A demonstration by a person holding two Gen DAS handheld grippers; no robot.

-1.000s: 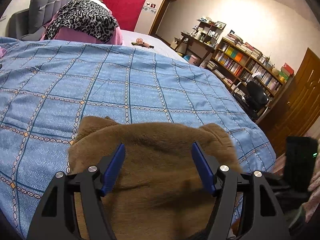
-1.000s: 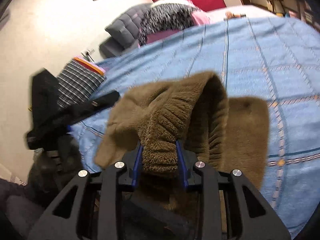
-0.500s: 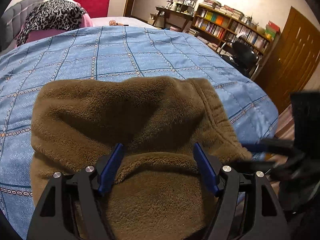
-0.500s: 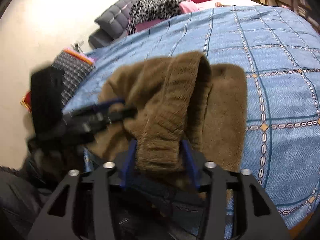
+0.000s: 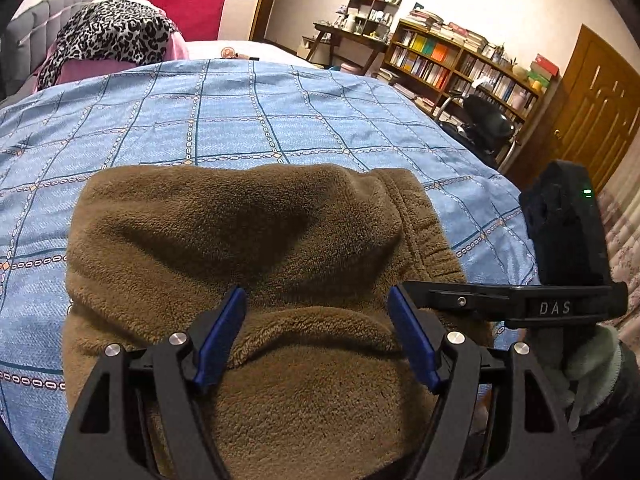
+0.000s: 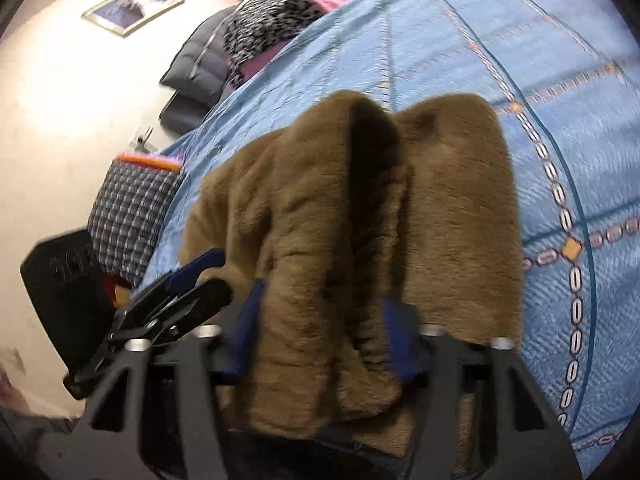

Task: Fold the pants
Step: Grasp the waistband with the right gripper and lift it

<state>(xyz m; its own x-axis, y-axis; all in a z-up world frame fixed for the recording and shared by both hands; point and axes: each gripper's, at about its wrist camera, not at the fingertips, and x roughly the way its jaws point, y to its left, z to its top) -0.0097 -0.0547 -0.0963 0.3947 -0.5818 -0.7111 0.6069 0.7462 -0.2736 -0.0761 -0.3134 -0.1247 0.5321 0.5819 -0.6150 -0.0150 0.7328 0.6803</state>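
Observation:
Brown fleece pants (image 5: pixel 248 236) lie bunched and folded on the blue checked bedspread (image 5: pixel 224 120) near the bed's front edge. My left gripper (image 5: pixel 316 332) is open, its blue pads either side of a fold of the pants, not pinching it. In the right wrist view the pants (image 6: pixel 360 240) hang in a thick fold between the blue pads of my right gripper (image 6: pixel 320 328), which stand wide apart. The right gripper (image 5: pixel 520 304) shows at the right of the left wrist view, and the left gripper (image 6: pixel 180 284) at the left of the right wrist view.
A leopard-print blanket on pink pillows (image 5: pixel 108 36) lies at the head of the bed. A bookshelf (image 5: pixel 460 60), a desk chair (image 5: pixel 484 124) and a wooden door (image 5: pixel 592 104) stand to the right. A checked pillow (image 6: pixel 132 208) lies beside the bed at the left.
The right gripper has opened wider around the fold of pants it held. It has come in close beside the left gripper. The left gripper stays open over the pants.

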